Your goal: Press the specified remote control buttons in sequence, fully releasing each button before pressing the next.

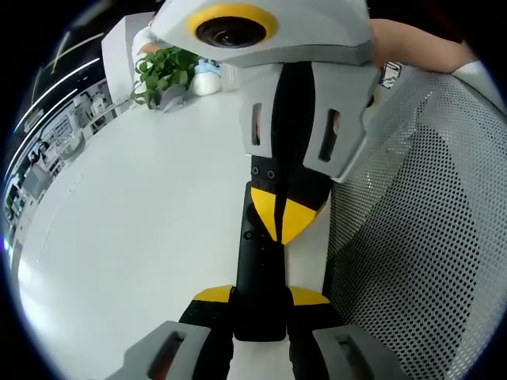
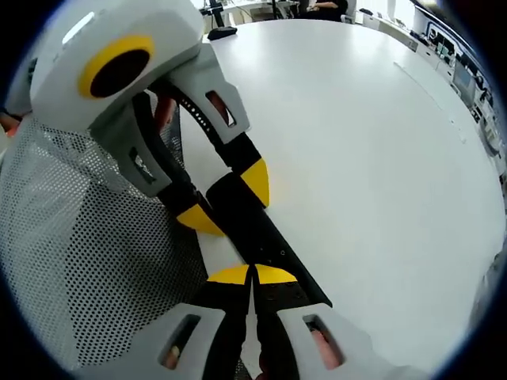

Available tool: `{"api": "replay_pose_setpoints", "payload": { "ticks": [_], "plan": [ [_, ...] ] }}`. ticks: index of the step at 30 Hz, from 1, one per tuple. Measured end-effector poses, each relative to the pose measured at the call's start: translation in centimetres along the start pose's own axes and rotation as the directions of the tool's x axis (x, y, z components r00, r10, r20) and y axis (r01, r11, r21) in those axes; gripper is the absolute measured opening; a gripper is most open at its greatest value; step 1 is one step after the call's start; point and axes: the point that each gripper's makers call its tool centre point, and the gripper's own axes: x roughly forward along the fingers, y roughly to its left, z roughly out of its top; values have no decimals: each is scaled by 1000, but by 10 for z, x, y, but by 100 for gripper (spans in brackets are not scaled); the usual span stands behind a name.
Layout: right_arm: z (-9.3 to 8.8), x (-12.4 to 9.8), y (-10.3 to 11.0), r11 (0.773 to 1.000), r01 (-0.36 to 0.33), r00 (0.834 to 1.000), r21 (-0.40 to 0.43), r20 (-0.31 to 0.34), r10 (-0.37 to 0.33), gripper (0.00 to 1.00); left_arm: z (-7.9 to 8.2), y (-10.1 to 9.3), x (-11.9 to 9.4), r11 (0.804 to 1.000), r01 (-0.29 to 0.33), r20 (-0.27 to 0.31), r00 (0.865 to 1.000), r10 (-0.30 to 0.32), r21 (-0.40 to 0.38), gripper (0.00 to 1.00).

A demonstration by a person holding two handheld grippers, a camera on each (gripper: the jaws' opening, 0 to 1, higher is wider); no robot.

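- White worktop (image 1: 135,222) is seen beneath both grippers, with an office background behind it.
- From the left gripper view, the left gripper (image 1: 260,299) is seen clamped on the near end of a black remote control (image 1: 258,269), its yellow-tipped jaws set on either side.
- The right gripper (image 1: 283,214) is seen with its jaws brought together, tips resting on the remote's upper face.
- The remote is held just above the worktop's edge, beside a grey mesh chair back (image 1: 420,237).
- A potted plant (image 1: 162,73) and a small white figure (image 1: 207,79) are placed well apart from the grippers, at the far side.
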Motion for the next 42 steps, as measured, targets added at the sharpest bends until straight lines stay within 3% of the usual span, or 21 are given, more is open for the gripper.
{"api": "replay_pose_setpoints", "payload": {
  "ticks": [17,38,42],
  "plan": [
    [13,-4,0,998,38,997,-53,64,-35,0,0,-5,0,1000,19,-2,1000,-19,21,24],
    [14,1,-1,992,77,996,-101,42,-73,0,0,-6,0,999,26,7,1000,-27,19,25],
    [14,1,-2,994,77,996,-74,40,-75,0,0,-5,1,1000,26,6,1000,-26,18,25]
  ]
}}
